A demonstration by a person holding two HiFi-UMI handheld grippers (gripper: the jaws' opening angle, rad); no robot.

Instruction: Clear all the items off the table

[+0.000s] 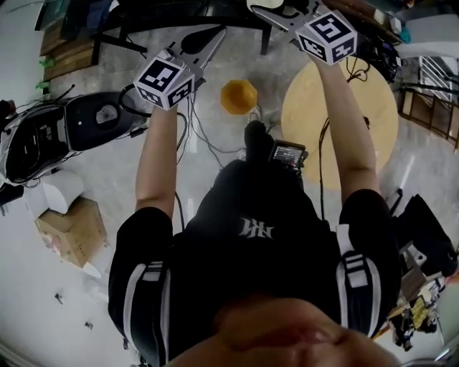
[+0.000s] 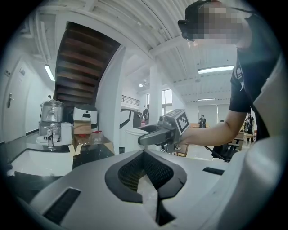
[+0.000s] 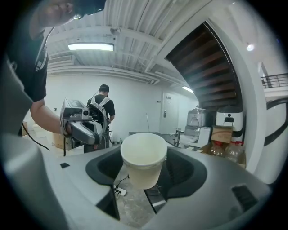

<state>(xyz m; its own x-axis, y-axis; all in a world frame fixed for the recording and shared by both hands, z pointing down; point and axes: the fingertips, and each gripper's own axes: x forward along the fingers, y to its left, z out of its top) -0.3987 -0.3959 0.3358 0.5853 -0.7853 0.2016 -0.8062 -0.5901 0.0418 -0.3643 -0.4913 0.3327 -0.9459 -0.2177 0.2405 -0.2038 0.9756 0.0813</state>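
Observation:
A white paper cup (image 3: 143,150) stands upright between the jaws of my right gripper (image 3: 144,167), which is shut on its sides. In the head view that gripper (image 1: 269,8) reaches to the top edge, with its marker cube (image 1: 327,36) behind it. My left gripper (image 1: 215,36) is held out beside it on the left. Its jaws (image 2: 144,155) meet at the tips with nothing between them. Each gripper shows in the other's view: the right gripper (image 2: 155,134) and the left gripper (image 3: 83,130). A round pale wooden table (image 1: 344,122) lies below my right arm.
A yellow hexagonal object (image 1: 238,97) sits on the floor between my arms, with cables around it. A dark scooter (image 1: 64,132) and a cardboard box (image 1: 72,229) are at the left. A counter with appliances (image 2: 58,130) stands under a staircase. A person (image 3: 102,108) stands farther off.

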